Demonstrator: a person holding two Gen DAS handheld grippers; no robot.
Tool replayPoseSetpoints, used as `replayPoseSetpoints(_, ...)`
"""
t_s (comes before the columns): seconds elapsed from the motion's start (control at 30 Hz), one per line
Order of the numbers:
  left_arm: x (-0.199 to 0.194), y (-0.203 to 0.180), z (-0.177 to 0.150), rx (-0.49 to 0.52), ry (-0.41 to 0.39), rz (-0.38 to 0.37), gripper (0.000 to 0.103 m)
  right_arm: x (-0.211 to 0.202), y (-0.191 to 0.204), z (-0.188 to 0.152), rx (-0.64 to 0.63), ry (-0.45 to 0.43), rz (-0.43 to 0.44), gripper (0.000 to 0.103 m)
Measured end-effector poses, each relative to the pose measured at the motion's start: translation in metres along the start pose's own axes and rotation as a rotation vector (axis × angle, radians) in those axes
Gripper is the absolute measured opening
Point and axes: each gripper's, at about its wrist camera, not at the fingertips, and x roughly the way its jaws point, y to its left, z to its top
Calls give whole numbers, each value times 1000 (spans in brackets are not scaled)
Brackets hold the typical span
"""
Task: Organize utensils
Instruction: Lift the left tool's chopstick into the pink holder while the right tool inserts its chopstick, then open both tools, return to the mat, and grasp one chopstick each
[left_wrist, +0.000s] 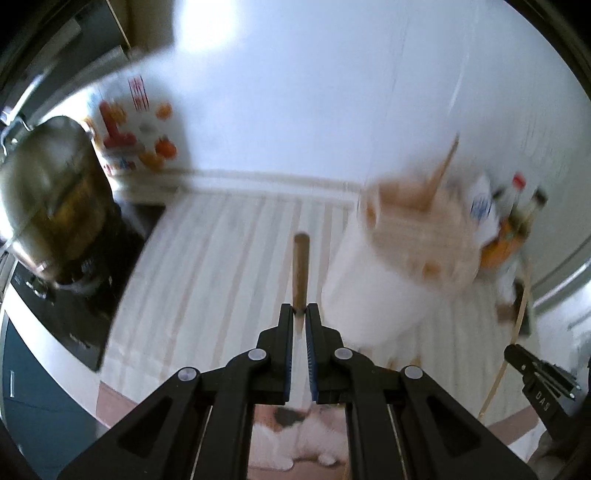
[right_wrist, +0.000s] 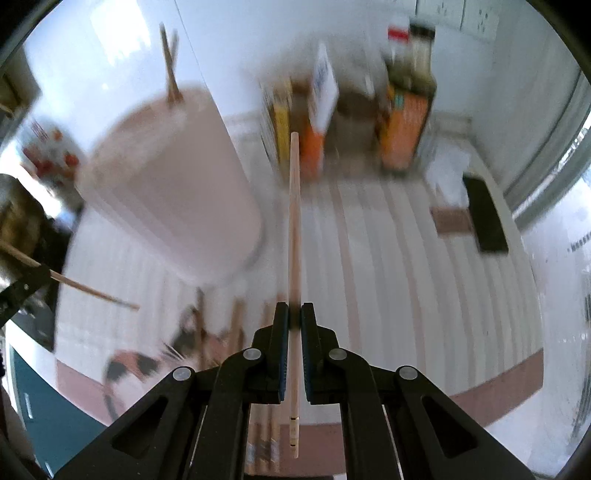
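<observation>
Our left gripper (left_wrist: 302, 308) is clamped on a brown chopstick (left_wrist: 300, 266) pointing straight ahead. Our right gripper (right_wrist: 294, 314) pinches a pale chopstick (right_wrist: 294, 229) the same way. The white utensil holder (right_wrist: 173, 184), blurred, sits ahead-left of the right jaws and ahead-right of the left. We should probably slow down, aim each tip over its rim, then lower before releasing.

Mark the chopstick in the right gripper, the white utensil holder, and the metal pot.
chopstick (right_wrist: 294, 221), right wrist view, middle of its shaft ahead of the right gripper (right_wrist: 294, 314).
white utensil holder (left_wrist: 373, 291), left wrist view, its side wall.
metal pot (left_wrist: 40, 184), left wrist view, its shiny side.
</observation>
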Motion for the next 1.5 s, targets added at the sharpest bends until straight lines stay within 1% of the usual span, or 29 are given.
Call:
replayPoseSetpoints(0.13, -40, 6, 33, -25, -99, -33, 4, -35, 7, 30, 14, -96, 55, 7)
replayPoseSetpoints(0.23, -67, 10, 60, -40, -162, -78, 4, -63, 11, 56, 31, -171, 106, 7)
replayPoseSetpoints(0.33, -81, 6, 82, -50, -186, -127, 4, -86, 17, 87, 43, -248, 149, 7)
replayPoseSetpoints(0.4, -85, 0, 95, -55, -191, -157, 4, -93, 21, 107, 56, -291, 172, 7)
replayPoseSetpoints(0.47, -83, -7, 109, -59, -180, -192, 4, -92, 23, 129, 75, -325, 195, 7)
replayPoseSetpoints(0.57, -73, -19, 122, -44, -168, -208, 4, -81, 26, 158, 110, -362, 213, 7)
replayPoseSetpoints(0.7, -50, -38, 132, -5, -120, -210, 4, -57, 30, 188, 151, -385, 227, 7)
replayPoseSetpoints(0.83, -20, -52, 134, 34, -52, -194, 4, -36, 38, 203, 159, -406, 231, 7)
replayPoseSetpoints(0.97, 5, -59, 132, 49, 10, -187, 4, -18, 49, 213, 144, -429, 221, 7)
replayPoseSetpoints(1.07, 22, -61, 129, 60, 53, -182, 4, -3, 54, 214, 122, -413, 217, 7)
replayPoseSetpoints(1.2, 24, -55, 127, 24, 81, -213, 6, 8, 60, 208, 72, -376, 228, 7)
replayPoseSetpoints(1.23, 22, -54, 127, 19, 79, -214, 9, 10, 61, 206, 58, -361, 240, 7)
replayPoseSetpoints(1.3, 16, -51, 127, 11, 67, -201, 10, 11, 63, 203, 34, -333, 244, 8)
replayPoseSetpoints(1.33, 11, -48, 127, 10, 46, -182, 11, 11, 63, 201, 24, -316, 248, 8)
replayPoseSetpoints(1.37, 8, -46, 128, 12, 33, -167, 18, 9, 61, 199, 20, -304, 254, 12)
replayPoseSetpoints(1.4, 5, -44, 128, 12, 19, -156, 24, 7, 60, 196, 17, -299, 255, 19)
replayPoseSetpoints(1.43, 0, -39, 127, 5, 2, -137, 44, 3, 57, 193, 21, -299, 256, 27)
replayPoseSetpoints(1.47, -4, -37, 126, 2, -9, -121, 66, -2, 53, 190, 24, -303, 260, 32)
replayPoseSetpoints(1.5, -7, -34, 125, 0, -23, -110, 73, -8, 48, 186, 29, -307, 263, 38)
